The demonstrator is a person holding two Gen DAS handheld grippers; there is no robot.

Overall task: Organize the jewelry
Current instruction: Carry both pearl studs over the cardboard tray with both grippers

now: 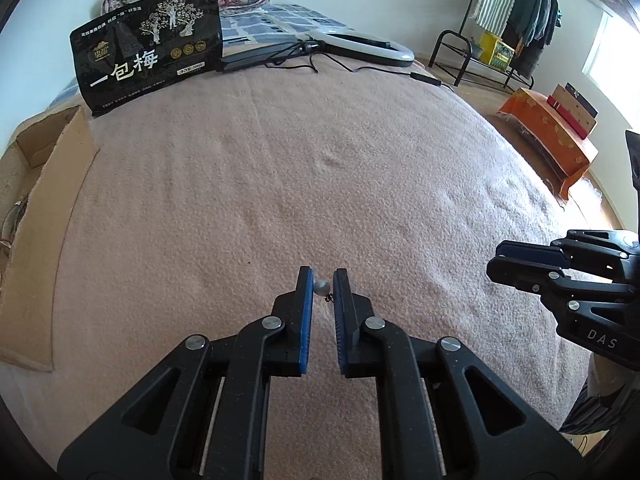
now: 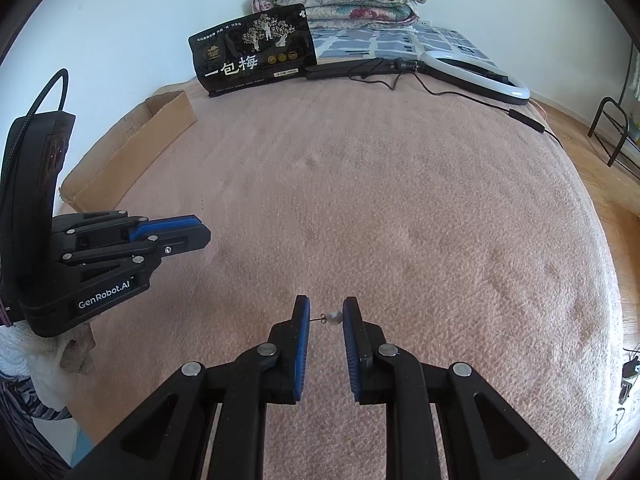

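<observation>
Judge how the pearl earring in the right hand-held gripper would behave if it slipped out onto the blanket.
The earring looks tiny, so probably very light. Its round pearl might roll, though the fuzzy blanket and the thin post would likely stop it fast. The smooth bead seems easy to lose from the right hand-held gripper.

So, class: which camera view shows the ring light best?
The right wrist view: the ring light shows whole, with stand and cable. In the left wrist view, the same ring light lies farther off, smaller and flattened near the frame's top.
</observation>
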